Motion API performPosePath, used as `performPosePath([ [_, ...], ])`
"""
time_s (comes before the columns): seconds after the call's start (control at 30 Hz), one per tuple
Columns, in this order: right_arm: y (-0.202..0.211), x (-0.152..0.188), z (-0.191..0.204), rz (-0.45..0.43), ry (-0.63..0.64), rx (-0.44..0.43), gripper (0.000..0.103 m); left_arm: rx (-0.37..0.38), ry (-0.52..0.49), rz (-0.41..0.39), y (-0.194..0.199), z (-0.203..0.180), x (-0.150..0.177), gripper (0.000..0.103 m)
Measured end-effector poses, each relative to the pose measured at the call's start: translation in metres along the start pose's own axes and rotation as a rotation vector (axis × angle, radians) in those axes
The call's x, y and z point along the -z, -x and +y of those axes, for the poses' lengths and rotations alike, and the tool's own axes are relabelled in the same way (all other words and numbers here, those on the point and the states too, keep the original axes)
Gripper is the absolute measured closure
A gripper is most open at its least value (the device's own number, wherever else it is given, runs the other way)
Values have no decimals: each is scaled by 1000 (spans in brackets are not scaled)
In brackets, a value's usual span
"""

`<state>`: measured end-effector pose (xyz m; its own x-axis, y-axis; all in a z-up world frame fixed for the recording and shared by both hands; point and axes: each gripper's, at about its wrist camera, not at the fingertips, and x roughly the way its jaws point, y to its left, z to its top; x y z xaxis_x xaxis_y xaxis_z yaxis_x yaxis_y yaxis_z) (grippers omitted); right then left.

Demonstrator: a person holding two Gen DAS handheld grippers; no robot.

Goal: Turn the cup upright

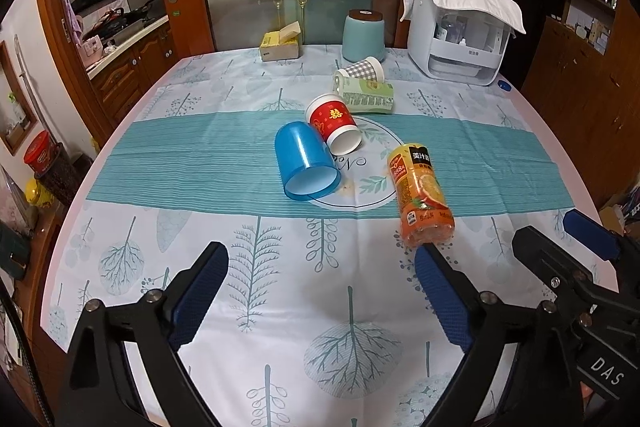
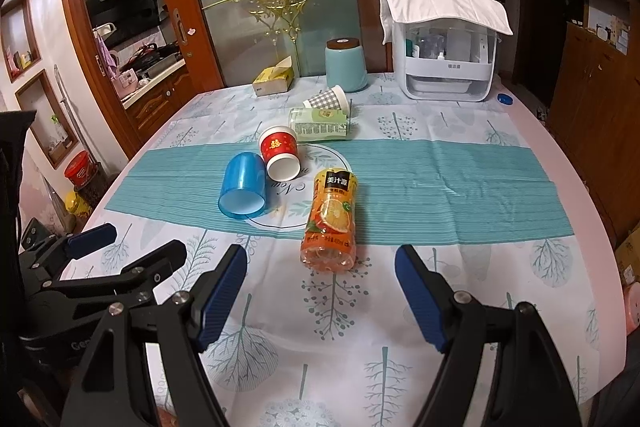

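Left gripper (image 1: 322, 269) and right gripper (image 2: 320, 273), fingers spread, hold nothing; "DAS" is readable only in the left view, near the fallen blue cup (image 1: 304, 163).

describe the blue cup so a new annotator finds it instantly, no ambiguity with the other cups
Start at the teal band running across the tablecloth, then find the round emblem at its middle. The blue cup lies on its side at the emblem's left edge, mouth toward the cameras, next to the red cup. It is the only translucent plain plastic one; the rest are printed paper or labelled.
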<state>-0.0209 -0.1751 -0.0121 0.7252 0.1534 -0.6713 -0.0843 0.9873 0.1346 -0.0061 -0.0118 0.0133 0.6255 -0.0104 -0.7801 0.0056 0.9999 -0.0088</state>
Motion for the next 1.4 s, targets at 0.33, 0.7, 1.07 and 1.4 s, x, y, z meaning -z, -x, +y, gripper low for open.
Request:
performPosePath([
  [0.33,2,-1,2,-9,8,0,26,-1,4,-5,1,1,0,9],
  [0.7,0,-1,3,-5,8,0,26,-1,5,-6,1,2,0,7],
  [1.07,-11,-3,3,11,9,-3,26,-10,7,-7,-2,5,-2,5],
  [1.4,-34,-7,2,31,8,-4,26,-28,20,8,-28,14,-9,5],
])
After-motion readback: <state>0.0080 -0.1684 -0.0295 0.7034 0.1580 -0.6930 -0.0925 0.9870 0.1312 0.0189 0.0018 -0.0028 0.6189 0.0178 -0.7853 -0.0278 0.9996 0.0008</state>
